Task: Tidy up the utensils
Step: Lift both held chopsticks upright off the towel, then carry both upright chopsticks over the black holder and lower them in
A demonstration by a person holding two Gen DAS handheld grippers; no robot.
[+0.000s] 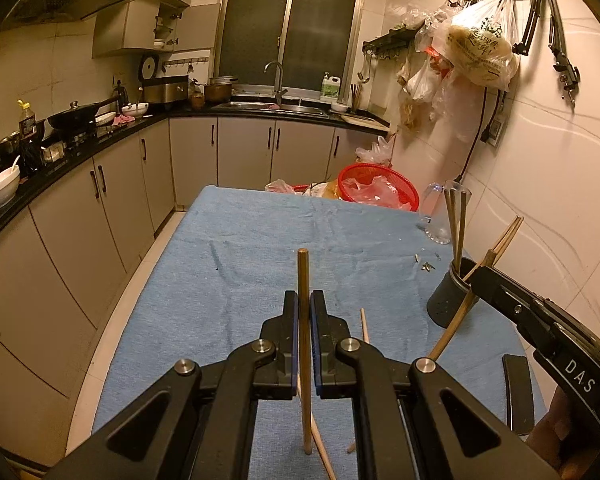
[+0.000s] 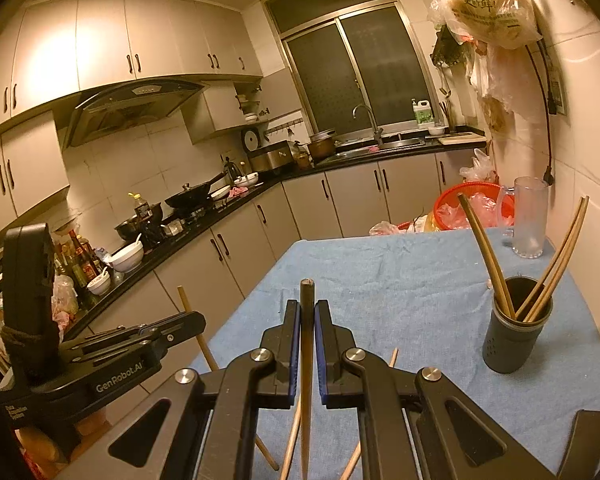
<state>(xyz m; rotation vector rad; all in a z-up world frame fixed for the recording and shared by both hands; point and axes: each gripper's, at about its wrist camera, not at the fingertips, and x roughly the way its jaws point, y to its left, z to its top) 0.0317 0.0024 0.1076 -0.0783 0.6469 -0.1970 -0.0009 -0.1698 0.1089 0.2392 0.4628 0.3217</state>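
Left fingers (image 1: 304, 312): clamped narrow on one brown chopstick (image 1: 304, 320), which stands nearly upright between the pads, its top end clear above them.
Right fingers (image 2: 307, 320): likewise closed on a darker chopstick (image 2: 307, 344), held partway along its length.
Grip point: both sticks are pinched around mid-length; taking them there looks likely to keep them from swinging.
Handling: thin, light and stiff; probably smooth enough to slip or pivot in the pads if the hold loosens.
Loose chopsticks (image 2: 288, 448): a few pale ones lie crossed on the near edge of the counter, under the fingers.
Holder (image 2: 516, 328): dark cup near the right edge of the counter, several chopsticks (image 2: 556, 260) already leaning in it.
Counter (image 2: 380, 280): covered by a blue cloth; a clear mug (image 2: 530, 216) stands at the far right corner.
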